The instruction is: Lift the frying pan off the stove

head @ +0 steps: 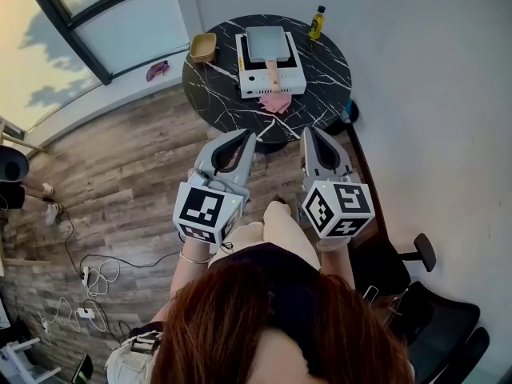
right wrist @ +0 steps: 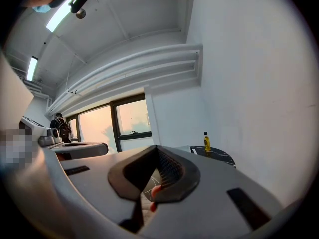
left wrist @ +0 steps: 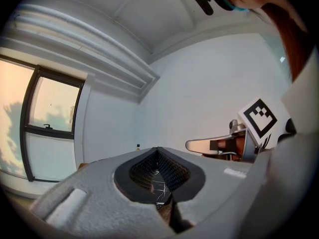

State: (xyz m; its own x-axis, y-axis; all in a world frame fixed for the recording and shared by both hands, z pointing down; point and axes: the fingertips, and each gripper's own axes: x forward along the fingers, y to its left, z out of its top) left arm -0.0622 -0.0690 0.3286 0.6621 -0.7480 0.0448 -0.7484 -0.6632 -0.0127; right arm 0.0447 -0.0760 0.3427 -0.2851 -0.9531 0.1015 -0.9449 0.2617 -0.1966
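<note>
A round black marble table (head: 216,82) stands ahead, bearing a white stove (head: 254,84). The square grey frying pan (head: 266,44) sits on the stove, with its wooden handle (head: 274,75) pointing toward the person. The left gripper (head: 247,138) and right gripper (head: 309,134) are held side by side, short of the table and well apart from the pan. Both have their jaws pressed together on nothing. A pink cloth (head: 276,102) lies just before the stove, and a yellow bottle (head: 318,22) stands behind it.
</note>
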